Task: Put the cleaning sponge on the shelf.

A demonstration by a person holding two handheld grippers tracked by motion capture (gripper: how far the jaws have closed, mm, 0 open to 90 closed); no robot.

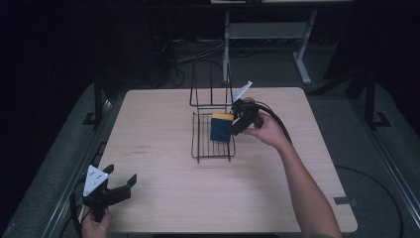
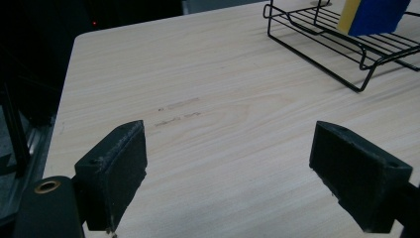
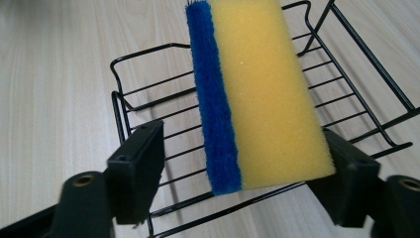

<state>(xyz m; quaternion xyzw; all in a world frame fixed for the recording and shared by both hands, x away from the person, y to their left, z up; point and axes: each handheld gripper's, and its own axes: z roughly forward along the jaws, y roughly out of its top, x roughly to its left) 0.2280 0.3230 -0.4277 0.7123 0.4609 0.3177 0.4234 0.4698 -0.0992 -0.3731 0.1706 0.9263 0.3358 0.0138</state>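
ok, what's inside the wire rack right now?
A yellow-and-blue sponge stands on edge inside the black wire rack, between the right gripper's open jaws. Bare bars and table show around it. The bars directly behind the sponge are hidden.

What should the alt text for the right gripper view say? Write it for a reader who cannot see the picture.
A yellow sponge with a blue scrubbing side stands on edge in a black wire rack on a pale wooden table. The right gripper has a black finger on each side of it; the left finger stands clear of the blue side.
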